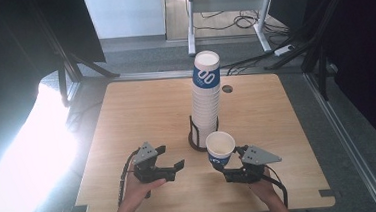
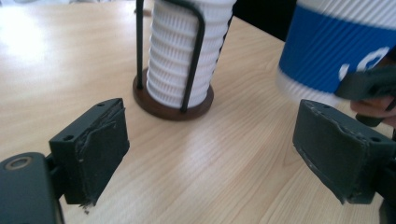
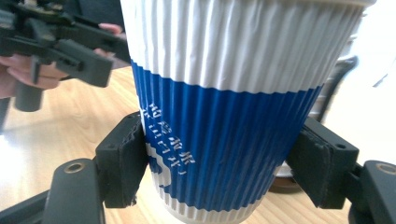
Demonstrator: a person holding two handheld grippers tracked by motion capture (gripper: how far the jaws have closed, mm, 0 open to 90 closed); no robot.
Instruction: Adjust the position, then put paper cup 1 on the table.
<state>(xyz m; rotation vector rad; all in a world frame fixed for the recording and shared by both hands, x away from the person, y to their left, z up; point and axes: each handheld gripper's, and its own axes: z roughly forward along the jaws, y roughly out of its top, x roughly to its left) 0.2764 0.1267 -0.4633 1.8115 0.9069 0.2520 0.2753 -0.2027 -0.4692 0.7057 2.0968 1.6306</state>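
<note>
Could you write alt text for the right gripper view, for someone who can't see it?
A white and blue ribbed paper cup stands upright, clamped between the right gripper's two black jaws above a wooden table. At upper left, a hand holds the left gripper.

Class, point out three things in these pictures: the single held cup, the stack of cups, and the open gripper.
held cup [image 3: 224, 121], right gripper view, blue band.
stack of cups [image 1: 206, 102], high view, ribbed side.
left gripper [image 1: 172, 162], high view, between its fingertips.
</note>
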